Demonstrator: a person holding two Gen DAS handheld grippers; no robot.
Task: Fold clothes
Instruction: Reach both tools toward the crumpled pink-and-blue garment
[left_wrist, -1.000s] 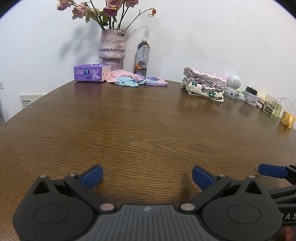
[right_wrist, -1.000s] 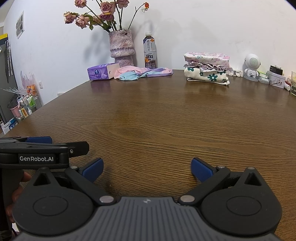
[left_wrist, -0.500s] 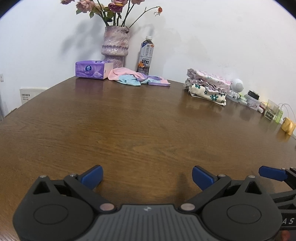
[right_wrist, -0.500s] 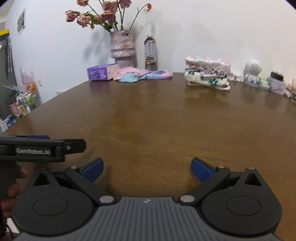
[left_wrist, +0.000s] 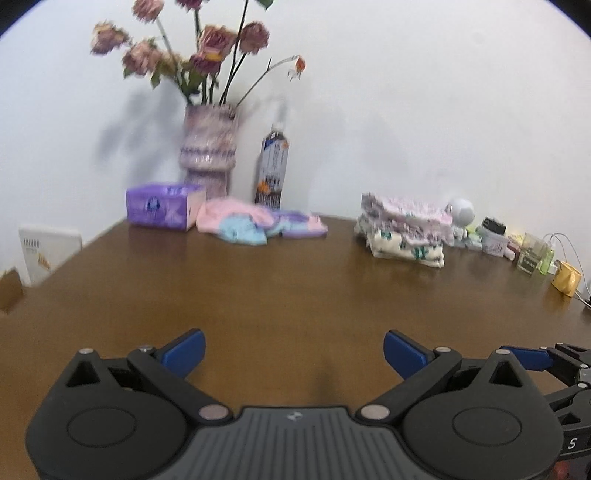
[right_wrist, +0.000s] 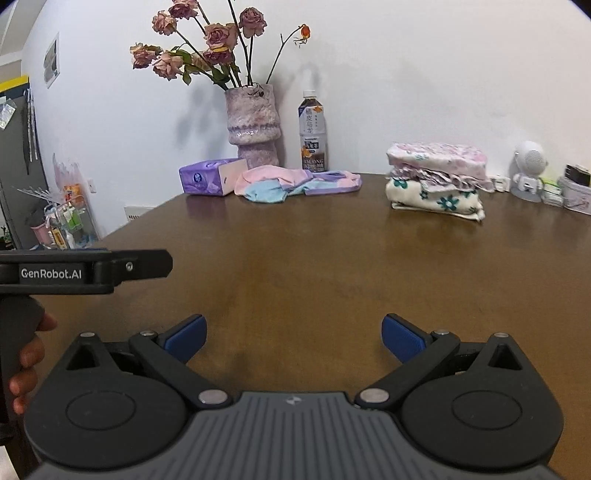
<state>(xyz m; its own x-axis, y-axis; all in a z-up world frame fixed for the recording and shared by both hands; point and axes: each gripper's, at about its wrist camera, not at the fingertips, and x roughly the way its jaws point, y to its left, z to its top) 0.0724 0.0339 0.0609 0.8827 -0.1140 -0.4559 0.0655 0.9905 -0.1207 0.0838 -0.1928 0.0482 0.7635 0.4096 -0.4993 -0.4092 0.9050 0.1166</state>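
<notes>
Left gripper (left_wrist: 293, 350) and right gripper (right_wrist: 293, 336) side by side, level above table (right_wrist: 314, 266), both spread, empty.

Home room, lived-in. Wooden table (right_wrist: 295, 258) against white wall (right_wrist: 406, 74). Vase (right_wrist: 253, 125) with dried roses (right_wrist: 218, 37), tea bottle (right_wrist: 312, 136), tissue box (right_wrist: 207, 181), loose clothes (right_wrist: 295, 184), folded stack (right_wrist: 436, 181), small robot figure (right_wrist: 528, 170), trinkets along wall. Cluttered rack (right_wrist: 66, 221) at left.
</notes>
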